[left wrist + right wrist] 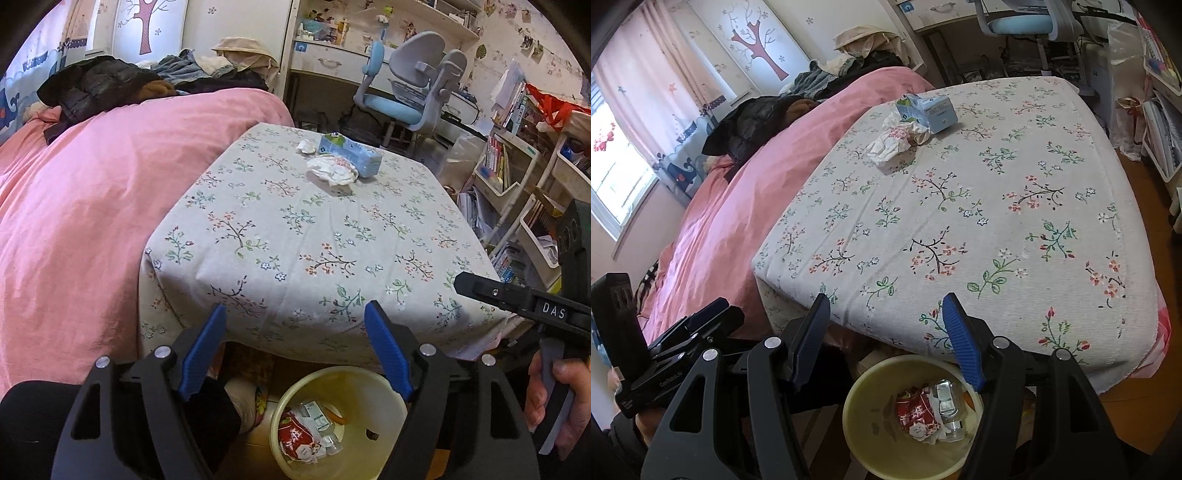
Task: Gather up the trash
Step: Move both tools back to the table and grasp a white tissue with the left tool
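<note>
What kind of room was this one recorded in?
Most likely a child's bedroom: a bed with a pink duvet, a blue and grey study chair at a desk, and shelves of books beside the floral-clothed table.

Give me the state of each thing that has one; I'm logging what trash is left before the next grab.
left gripper: open, empty, above the bin.
right gripper: open, empty.
trash bin: on the floor by the table, partly filled.
red wrapper: crumpled, in the bin.
large crumpled paper: on the table, against the tissue box.
small paper wad: on the table, uncollected.
tissue box: lying on the table.
</note>
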Tool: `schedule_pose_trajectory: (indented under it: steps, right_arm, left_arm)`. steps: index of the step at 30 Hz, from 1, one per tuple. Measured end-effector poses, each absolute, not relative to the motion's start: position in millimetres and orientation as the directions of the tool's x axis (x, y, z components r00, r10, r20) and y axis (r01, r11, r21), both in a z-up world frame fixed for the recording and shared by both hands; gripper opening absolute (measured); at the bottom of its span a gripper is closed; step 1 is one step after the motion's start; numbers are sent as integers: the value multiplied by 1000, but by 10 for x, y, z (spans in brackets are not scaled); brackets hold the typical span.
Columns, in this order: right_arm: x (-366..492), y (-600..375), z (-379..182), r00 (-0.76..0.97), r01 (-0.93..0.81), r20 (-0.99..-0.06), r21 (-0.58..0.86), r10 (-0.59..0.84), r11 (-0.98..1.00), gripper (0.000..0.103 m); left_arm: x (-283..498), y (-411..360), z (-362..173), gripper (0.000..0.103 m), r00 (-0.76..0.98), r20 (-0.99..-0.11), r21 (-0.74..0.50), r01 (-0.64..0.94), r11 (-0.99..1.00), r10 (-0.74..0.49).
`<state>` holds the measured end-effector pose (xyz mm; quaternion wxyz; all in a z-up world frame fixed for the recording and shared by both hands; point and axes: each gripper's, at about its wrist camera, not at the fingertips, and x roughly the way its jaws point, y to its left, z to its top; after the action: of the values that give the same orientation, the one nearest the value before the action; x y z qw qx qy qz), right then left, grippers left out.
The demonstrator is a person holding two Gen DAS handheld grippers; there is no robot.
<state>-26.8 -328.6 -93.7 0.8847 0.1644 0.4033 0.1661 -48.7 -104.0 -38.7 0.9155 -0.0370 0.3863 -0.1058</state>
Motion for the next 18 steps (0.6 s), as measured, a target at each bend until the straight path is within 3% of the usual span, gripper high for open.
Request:
schedule_pose_trajectory:
  steps: [18]
  right_arm:
    - [-217,-3290,-875,627,-164,-656,415,419,895,61]
  left_arm:
    - [-447,-1125,-324,76,692,-691,-109,186,977,-209]
